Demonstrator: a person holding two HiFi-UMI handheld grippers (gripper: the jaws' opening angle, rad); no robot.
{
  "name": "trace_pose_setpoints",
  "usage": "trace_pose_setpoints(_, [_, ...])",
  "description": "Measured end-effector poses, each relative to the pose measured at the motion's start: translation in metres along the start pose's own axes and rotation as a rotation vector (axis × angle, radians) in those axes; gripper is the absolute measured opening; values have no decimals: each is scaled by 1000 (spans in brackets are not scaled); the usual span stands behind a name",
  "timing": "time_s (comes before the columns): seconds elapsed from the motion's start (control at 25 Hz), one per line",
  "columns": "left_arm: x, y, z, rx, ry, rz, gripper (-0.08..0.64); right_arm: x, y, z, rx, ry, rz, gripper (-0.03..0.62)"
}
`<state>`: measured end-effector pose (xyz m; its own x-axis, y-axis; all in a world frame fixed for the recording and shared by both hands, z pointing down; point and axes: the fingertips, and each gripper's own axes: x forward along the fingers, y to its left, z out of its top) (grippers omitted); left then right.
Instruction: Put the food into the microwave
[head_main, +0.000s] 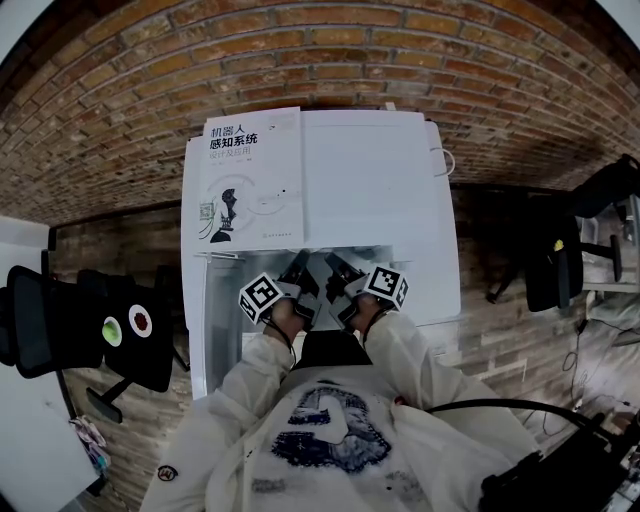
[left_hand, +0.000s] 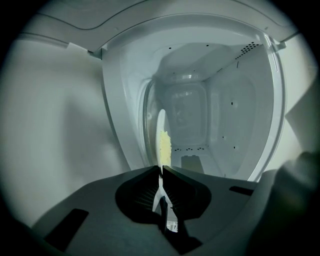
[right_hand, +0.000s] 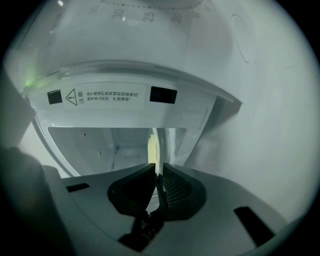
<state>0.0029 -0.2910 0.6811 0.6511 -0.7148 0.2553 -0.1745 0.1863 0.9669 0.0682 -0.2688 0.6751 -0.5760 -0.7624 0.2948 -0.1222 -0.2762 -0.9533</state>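
Left claw (left_hand: 161, 174) and right claw (right_hand: 158, 172) each pinch the thin rim of a white plate (left_hand: 161, 119) carrying yellow food (left_hand: 165, 144), seen edge-on at lower centre. It is probably stiff, slippery and easily tipped, so rim grips should stay level. The microwave (left_hand: 210, 115) cavity gapes ahead, with roomy walls beyond the opening's edges.

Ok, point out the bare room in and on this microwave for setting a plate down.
Inside the microwave, the cavity ahead of the plate is bare up to the back wall. On top, the white patch right of the book is free. Crowded: the doorway, where left gripper and right gripper both clamp the plate.
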Motion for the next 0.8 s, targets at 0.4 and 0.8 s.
trace_pose_setpoints(0.4, [0,-2,-3,10,8,9,29,-2,1,1,-3,-4,-2,43])
trace_pose_setpoints(0.8, [-2,-5,-7,21,22,-7,67,-5,0,0,-11,-2,-4,43])
